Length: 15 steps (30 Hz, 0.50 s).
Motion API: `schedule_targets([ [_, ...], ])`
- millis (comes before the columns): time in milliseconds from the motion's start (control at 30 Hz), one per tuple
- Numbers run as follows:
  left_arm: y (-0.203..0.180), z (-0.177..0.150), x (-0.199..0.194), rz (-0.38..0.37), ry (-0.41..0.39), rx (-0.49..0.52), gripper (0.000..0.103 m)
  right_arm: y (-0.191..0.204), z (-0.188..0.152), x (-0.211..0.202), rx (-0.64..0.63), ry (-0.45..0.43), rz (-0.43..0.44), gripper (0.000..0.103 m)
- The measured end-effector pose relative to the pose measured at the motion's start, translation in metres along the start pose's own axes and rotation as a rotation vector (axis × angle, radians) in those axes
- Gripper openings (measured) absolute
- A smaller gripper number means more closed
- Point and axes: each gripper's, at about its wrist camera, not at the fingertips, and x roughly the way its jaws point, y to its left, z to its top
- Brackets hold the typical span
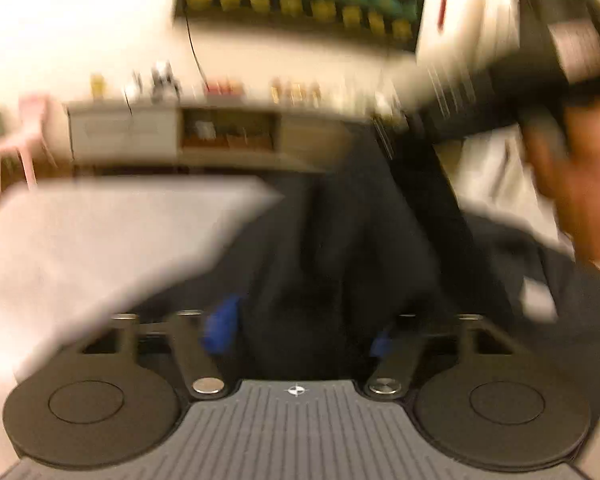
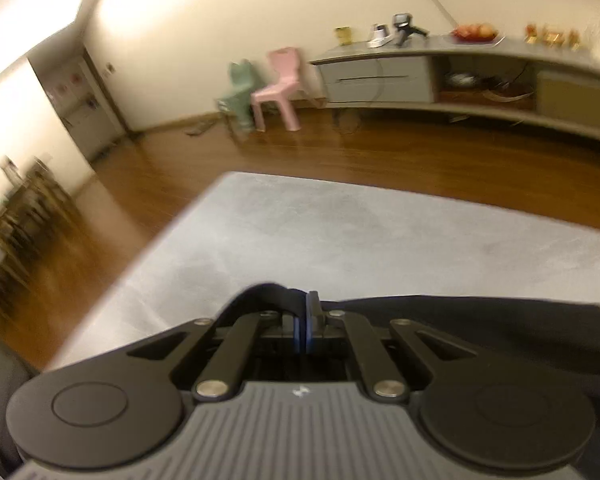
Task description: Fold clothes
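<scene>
Slippage risk: right gripper pinches only a thin edge of the dark garment, while left gripper stands half-open around cloth without clamping it.

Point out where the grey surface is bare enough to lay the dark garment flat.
Bare: the grey surface ahead of the right gripper, from the dark garment out to the edge by the wood floor. Crowded: around the left gripper, where the garment bunches and the person's hand comes in.

No readable text, label, brand or number anywhere.
</scene>
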Motion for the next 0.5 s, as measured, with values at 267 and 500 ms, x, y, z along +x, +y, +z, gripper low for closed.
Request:
schedule_targets([
  [267,0.084,0.023,0.002,0.014,-0.092,-0.375,0.074,0.032,-0.099,-0.052,-0.195,-0.215,-0.372,0.068],
  [500,0.082,-0.003,-0.027,-0.016,0.037,-0.296,0.086,0.075,-0.202,-0.046,-0.441,-0.067,-0.246,0.061],
])
